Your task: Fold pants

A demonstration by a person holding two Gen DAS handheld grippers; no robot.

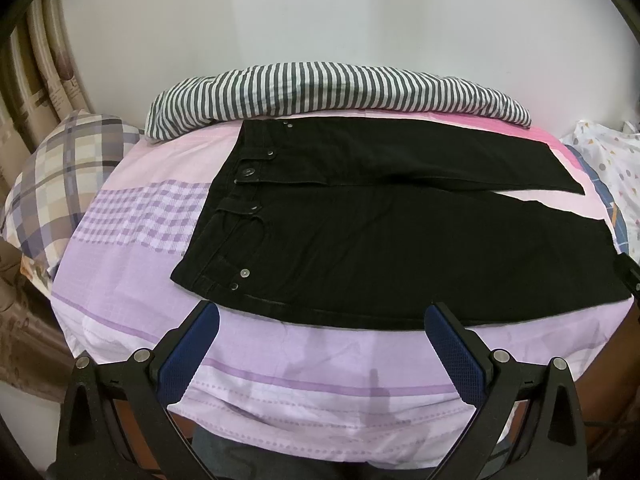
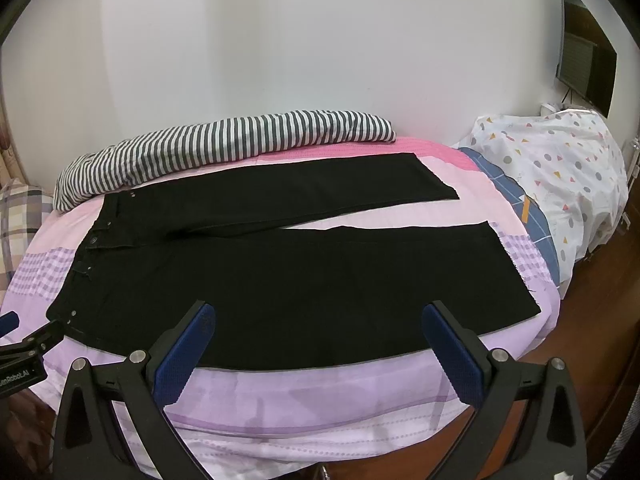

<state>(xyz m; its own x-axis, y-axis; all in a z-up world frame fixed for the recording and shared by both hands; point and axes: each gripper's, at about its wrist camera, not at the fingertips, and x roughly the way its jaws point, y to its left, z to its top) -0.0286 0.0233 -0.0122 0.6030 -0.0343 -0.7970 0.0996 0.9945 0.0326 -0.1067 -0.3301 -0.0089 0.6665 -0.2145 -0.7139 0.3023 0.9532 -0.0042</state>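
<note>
The black pants lie spread flat and unfolded on the bed, front side up, waistband toward the left and the two legs running off to the right with a narrow wedge of sheet showing between them. Their near edge lies just ahead of the left gripper, whose blue-padded fingers stand wide apart above the lilac sheet, holding nothing; the waistband corner with its rivets sits just beyond its left fingertip. The right gripper hovers over the near leg, jaws likewise spread wide and empty, with the leg cuffs ahead and to its right. In the right wrist view, the left gripper's body shows at the far left, close to the waistband corner.

Beyond the pants, along the wall, lies a rolled striped blanket. A plaid pillow rests far left of the left gripper. A white patterned bundle sits to the far right of the right gripper, with a dark wall-mounted screen above it.
</note>
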